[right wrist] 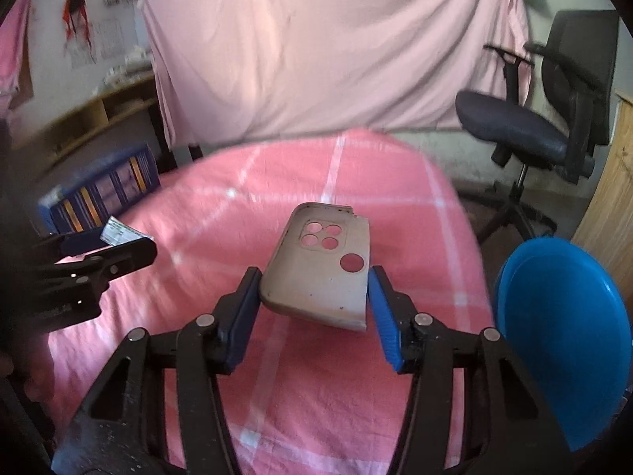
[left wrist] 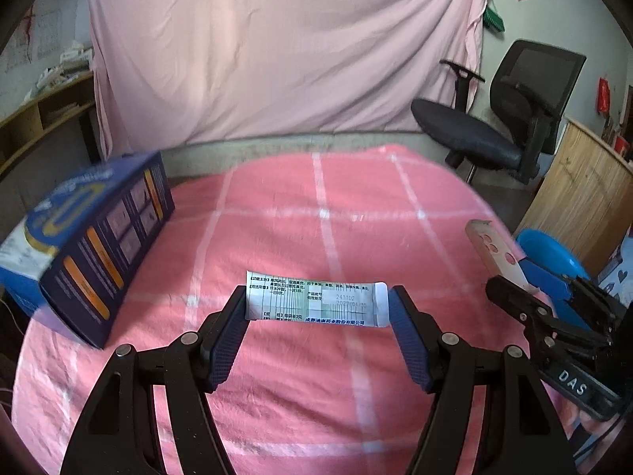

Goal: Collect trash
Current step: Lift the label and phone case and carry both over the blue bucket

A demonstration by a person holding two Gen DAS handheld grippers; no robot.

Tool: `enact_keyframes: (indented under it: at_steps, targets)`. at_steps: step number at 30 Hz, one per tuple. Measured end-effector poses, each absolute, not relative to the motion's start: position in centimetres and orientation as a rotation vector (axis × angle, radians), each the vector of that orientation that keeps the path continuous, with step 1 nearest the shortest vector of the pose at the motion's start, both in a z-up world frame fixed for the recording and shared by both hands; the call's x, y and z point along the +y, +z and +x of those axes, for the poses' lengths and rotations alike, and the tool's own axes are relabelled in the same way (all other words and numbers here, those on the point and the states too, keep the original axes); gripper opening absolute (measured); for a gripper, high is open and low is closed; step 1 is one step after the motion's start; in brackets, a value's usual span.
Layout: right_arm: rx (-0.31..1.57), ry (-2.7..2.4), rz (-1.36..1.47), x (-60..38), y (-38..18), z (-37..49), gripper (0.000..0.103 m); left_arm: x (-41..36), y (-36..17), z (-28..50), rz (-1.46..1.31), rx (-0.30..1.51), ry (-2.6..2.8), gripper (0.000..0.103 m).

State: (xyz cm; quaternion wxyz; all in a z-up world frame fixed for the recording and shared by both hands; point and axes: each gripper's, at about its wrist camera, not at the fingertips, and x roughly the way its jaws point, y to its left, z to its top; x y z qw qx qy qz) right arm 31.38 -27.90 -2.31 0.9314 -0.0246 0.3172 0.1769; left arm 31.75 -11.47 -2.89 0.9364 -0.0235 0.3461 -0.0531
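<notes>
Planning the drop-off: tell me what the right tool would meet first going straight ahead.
The right tool grips a phone case; beyond it, likely the pink checked cloth, though depth is unclear.

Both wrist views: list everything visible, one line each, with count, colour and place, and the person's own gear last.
sachet: one, white with green print, held between the left fingers.
phone case: one, beige with round cut-outs and a broken edge, held between the right fingers.
box: one, dark blue with orange bars, left edge of the table.
basin: one, blue, right of the table.
tablecloth: one, pink with white checks, covering the table.
sheet: one, pale pink, hung behind.
office chair: one, black, back right.
shelf: one, wooden, back left.
left gripper: black, blue pads.
right gripper: black, blue pads.
</notes>
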Motion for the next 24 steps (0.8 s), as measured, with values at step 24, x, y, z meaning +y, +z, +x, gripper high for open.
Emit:
enact_keyframes:
  at_steps: [24]
  targets:
    - [0.069,0.09,0.06,-37.4,6.1,24.2,0.08,-20.5,7.5,31.0,-0.126,0.306,-0.368,0.064]
